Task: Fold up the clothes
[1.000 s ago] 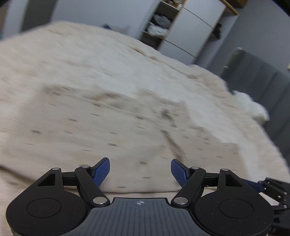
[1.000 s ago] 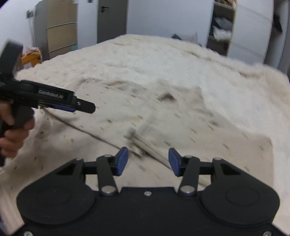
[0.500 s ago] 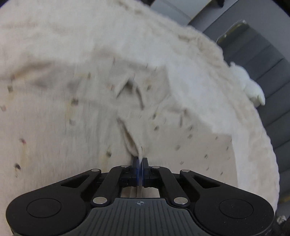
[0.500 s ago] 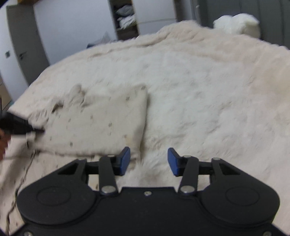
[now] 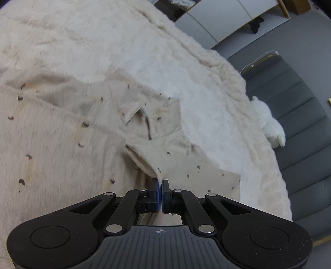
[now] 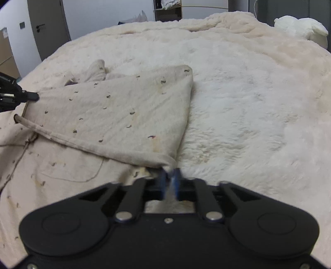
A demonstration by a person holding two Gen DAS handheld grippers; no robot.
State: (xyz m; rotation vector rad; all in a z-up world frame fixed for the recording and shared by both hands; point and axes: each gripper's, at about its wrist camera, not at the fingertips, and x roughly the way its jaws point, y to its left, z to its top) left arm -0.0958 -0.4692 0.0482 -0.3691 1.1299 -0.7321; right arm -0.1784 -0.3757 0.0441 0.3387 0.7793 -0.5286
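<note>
A beige garment (image 6: 115, 115) with small dark specks lies spread on a fluffy cream bed (image 6: 238, 99). One flap of it is folded over the rest. My left gripper (image 5: 159, 186) is shut on an edge of the garment (image 5: 62, 140) near its collar. It also shows at the left edge of the right wrist view (image 6: 31, 96). My right gripper (image 6: 170, 178) is shut on a corner of the folded flap, at the garment's right edge.
A white plush toy (image 6: 300, 27) sits at the head of the bed by a grey padded headboard (image 5: 300, 128). A wardrobe with open shelves (image 6: 167, 8) and a grey door (image 6: 47, 24) stand beyond the bed.
The right gripper has closed on the corner of the flap; half a second ago it was open above it. The left gripper, shut half a second ago, still holds the edge.
</note>
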